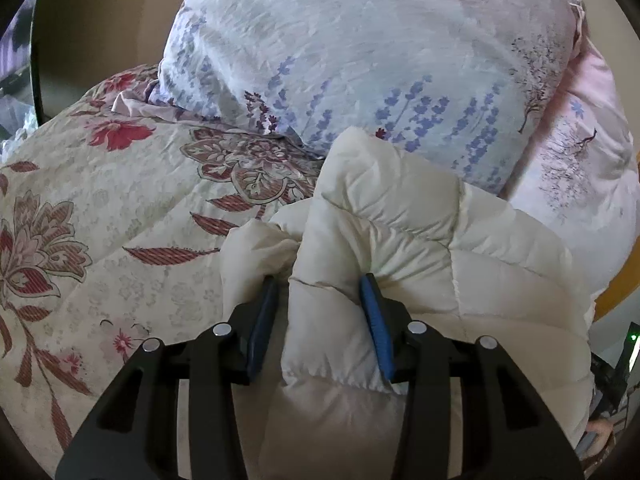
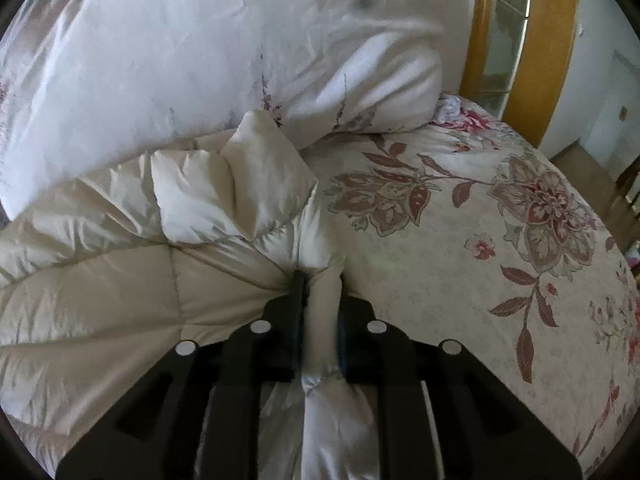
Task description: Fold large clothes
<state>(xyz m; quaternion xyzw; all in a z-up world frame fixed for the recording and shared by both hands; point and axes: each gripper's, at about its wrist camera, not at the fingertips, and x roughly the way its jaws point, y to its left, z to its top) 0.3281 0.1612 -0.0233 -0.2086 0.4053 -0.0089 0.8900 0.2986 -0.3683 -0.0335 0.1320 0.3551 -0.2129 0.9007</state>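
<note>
on floral bedspread (image 2: 460,264): left gripper (image 1: 322,284) clamps cream puffer jacket (image 1: 400,220); right gripper (image 2: 320,280) pinches its edge

Your puffy jacket (image 1: 400,216) lies on the bed's bedspread (image 1: 120,208), with the folded duvet (image 1: 340,60) piled behind it and touching its far edge. Your left claw (image 1: 320,292) has a fold of the jacket between its 2 fingers; bedspread lies to its left, the jacket's bulk to its right. Your right claw (image 2: 318,292) grips a narrow roll at the jacket's (image 2: 120,280) right edge, bedspread (image 2: 480,260) spreading right of it. The wooden headboard (image 2: 548,48) stands beyond the duvet (image 2: 200,40), at upper right.
</note>
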